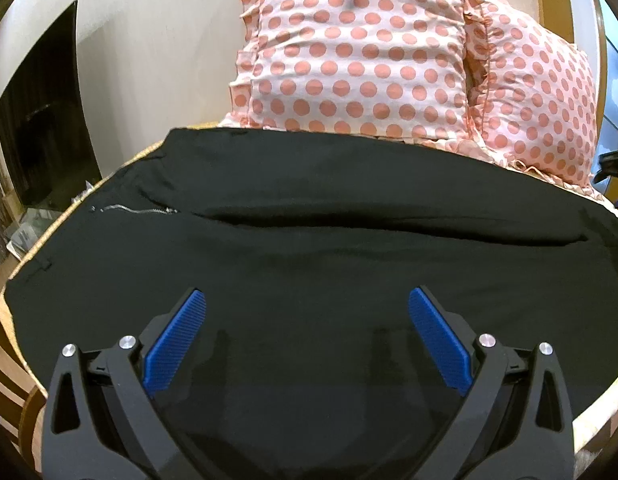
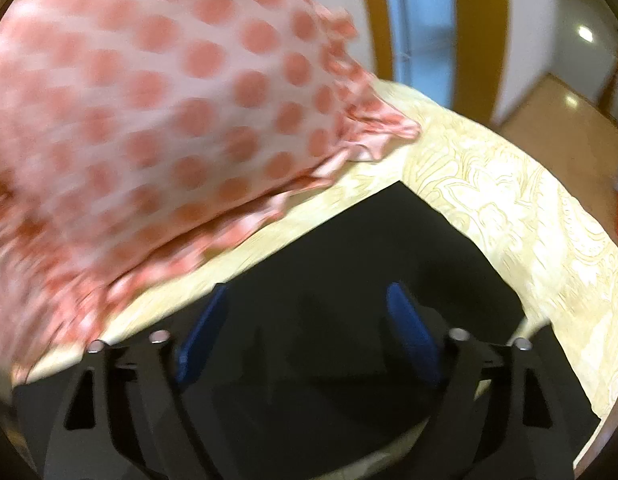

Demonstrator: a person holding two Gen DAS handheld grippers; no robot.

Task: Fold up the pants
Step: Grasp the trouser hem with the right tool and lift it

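Observation:
Black pants [image 1: 309, 240] lie spread flat across the bed, with a silver zipper [image 1: 137, 211] showing at the left and a long fold line across the middle. My left gripper [image 1: 307, 300] is open and empty, its blue pads [image 1: 177, 340] hovering just over the near part of the pants. In the right wrist view a corner of the pants [image 2: 389, 248] lies on the yellow bedsheet [image 2: 509, 220]. My right gripper [image 2: 309, 296] is open and empty above that corner. This view is blurred.
Two pink polka-dot pillows [image 1: 357, 52] lean at the head of the bed right behind the pants; one fills the upper left of the right wrist view [image 2: 149, 100]. A dark TV screen [image 1: 45, 120] stands left. Wooden floor [image 2: 557, 108] lies beyond the bed edge.

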